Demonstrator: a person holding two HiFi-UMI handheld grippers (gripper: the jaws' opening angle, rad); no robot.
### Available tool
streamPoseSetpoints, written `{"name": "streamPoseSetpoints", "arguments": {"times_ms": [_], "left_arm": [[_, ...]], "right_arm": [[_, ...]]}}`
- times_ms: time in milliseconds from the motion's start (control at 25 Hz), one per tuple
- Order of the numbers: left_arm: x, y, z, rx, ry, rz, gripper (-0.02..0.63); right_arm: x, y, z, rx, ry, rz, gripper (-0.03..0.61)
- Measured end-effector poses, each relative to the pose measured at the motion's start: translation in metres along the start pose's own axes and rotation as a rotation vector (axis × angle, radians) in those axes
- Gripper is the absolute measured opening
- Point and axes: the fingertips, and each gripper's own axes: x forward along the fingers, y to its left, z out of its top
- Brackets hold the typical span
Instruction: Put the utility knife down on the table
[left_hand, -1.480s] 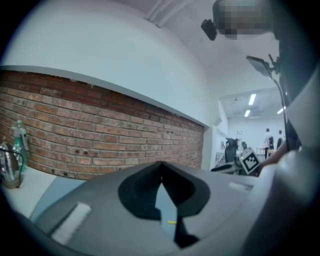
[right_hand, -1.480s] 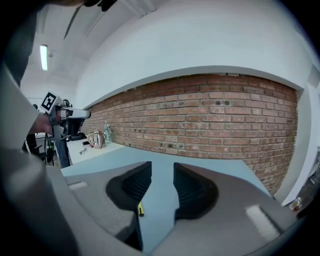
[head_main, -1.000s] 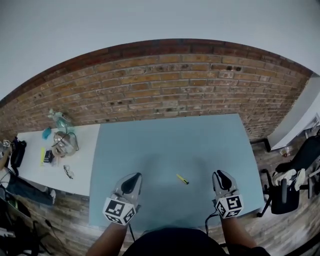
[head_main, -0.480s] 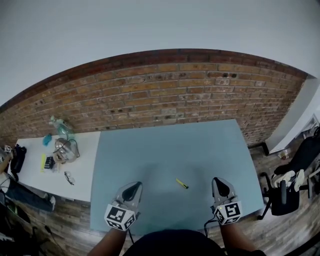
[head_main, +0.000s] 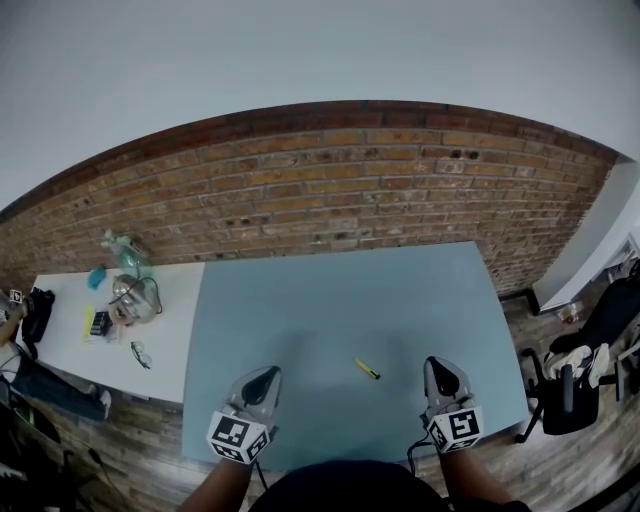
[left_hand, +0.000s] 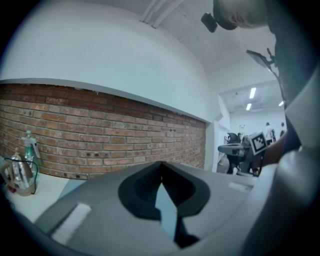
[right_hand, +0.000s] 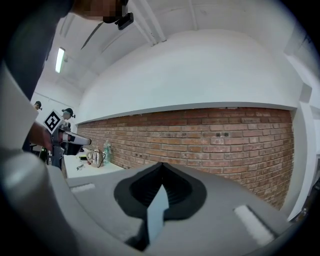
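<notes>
Both jaw pairs pressed together, empty: left gripper (head_main: 266, 374), right gripper (head_main: 441, 366), right newly closed. Utility knife (head_main: 367, 369) flat on table (head_main: 330, 290) between them, unmoved, untouched. Placement looks done.

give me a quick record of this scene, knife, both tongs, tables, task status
knife: yellow, lying flat on the blue-grey table, nothing touching it
left tongs: shut, empty, near the table's front edge, left of the knife
right tongs: shut, empty, right of the knife
white table: beside the blue-grey one on the left, with small clutter on it
backdrop: brick wall
task status: knife already down
</notes>
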Motion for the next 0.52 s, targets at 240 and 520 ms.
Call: {"name": "streamPoseSetpoints", "arguments": {"times_ms": [240,520], "left_arm": [[0.0003,-0.0014,-0.0028,-0.004,0.010,-0.008,-0.009],[-0.0023,0.0020,0.0004,0.002,0.002,0.003,-0.009]], "right_arm": [[0.0033,0.0034,0.0005,0.003,-0.004,0.004,0.002],[0.0049,0.0054,0.0023,-0.004,0.002,0.010,0.002]]}}
